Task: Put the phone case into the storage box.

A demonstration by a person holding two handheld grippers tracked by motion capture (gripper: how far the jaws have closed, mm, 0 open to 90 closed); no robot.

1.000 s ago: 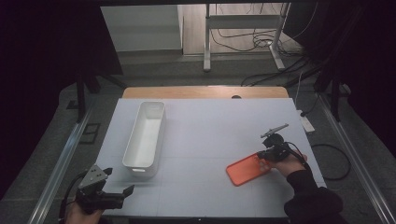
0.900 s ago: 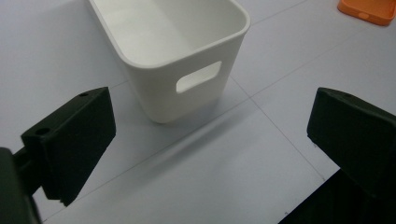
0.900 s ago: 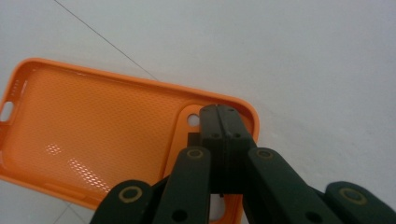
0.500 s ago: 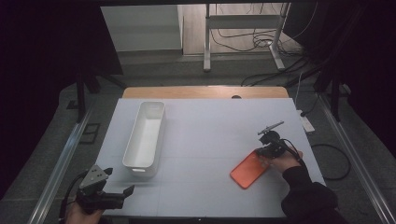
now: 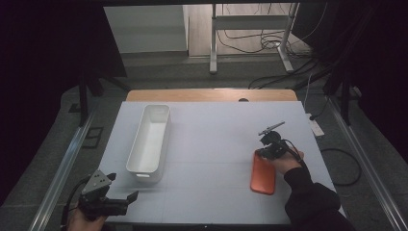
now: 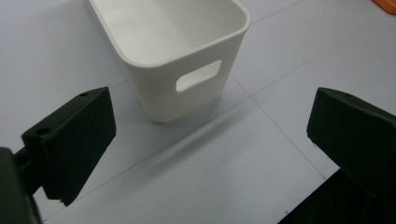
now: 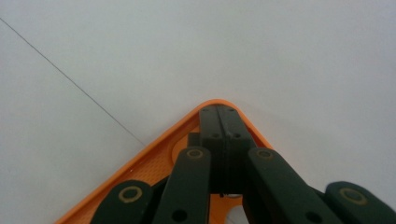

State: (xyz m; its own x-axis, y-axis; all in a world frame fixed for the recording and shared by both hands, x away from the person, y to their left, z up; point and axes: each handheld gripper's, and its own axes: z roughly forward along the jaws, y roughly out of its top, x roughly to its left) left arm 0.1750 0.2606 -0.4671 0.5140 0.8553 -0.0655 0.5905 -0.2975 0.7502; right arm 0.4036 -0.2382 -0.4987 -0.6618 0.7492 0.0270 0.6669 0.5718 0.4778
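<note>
Two risks stand out. First: the right hand-held gripper (image 5: 267, 150) sits with its jaws fully together, tips pressed down near one corner of the orange tray (image 5: 263, 174), inside the rim as the right gripper view shows; nothing is pinched between the jaws, so the contact is a push, not a grip. Pushing off-centre at a corner likely spins the tray instead of sliding it straight, and the tips can ride over the low rim and skate onto the bench (image 5: 211, 144). Second: the tray lies flat near the bench's right side, well apart from the white bin (image 5: 149, 138); a hard shove toward that edge could send it off. Tray's long axis runs roughly near-to-far in the high view, tilted slightly, with the far short end under the gripper and the near short end toward the person's sleeve (image 5: 308, 197). In the right gripper view the tray corner (image 7: 217, 105) points away from the camera, in line with the jaws. Left hand-held gripper (image 5: 111, 204) hovers at the bench's near left corner, jaws wide apart and empty, aimed at the bin's handle end (image 6: 198, 77); it isn't touching the bin. Cable from the right gripper trails over the hand, minor snag risk.
</note>
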